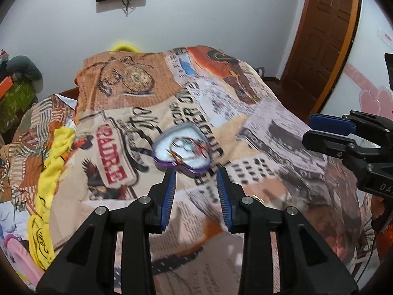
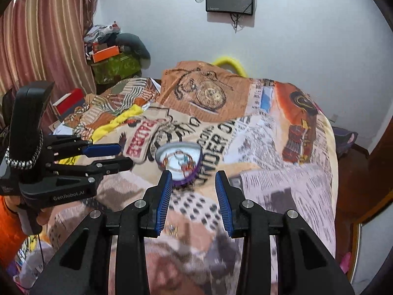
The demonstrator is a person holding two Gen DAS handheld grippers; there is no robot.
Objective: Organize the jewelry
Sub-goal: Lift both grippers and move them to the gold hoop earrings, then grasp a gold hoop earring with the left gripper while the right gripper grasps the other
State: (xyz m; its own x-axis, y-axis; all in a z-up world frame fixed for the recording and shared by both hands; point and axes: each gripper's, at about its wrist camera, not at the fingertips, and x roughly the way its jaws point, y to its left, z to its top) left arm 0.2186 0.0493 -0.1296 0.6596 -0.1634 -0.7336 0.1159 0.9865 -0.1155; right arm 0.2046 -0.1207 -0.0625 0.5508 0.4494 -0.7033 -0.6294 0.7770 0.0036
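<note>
A purple heart-shaped jewelry box lies open on the printed bedcover, with colourful jewelry on its white lining. It also shows in the right wrist view. My left gripper is open and empty, its tips just short of the box. My right gripper is open and empty, also just short of the box. A small gold piece of jewelry lies on the cover between the right gripper's fingers, and it shows blurred in the left wrist view. Each gripper appears at the side of the other's view.
A yellow cloth lies at the bed's left side. A green box with clutter stands by the striped curtain. A wooden door is at the right. A red box sits on the bed's far left.
</note>
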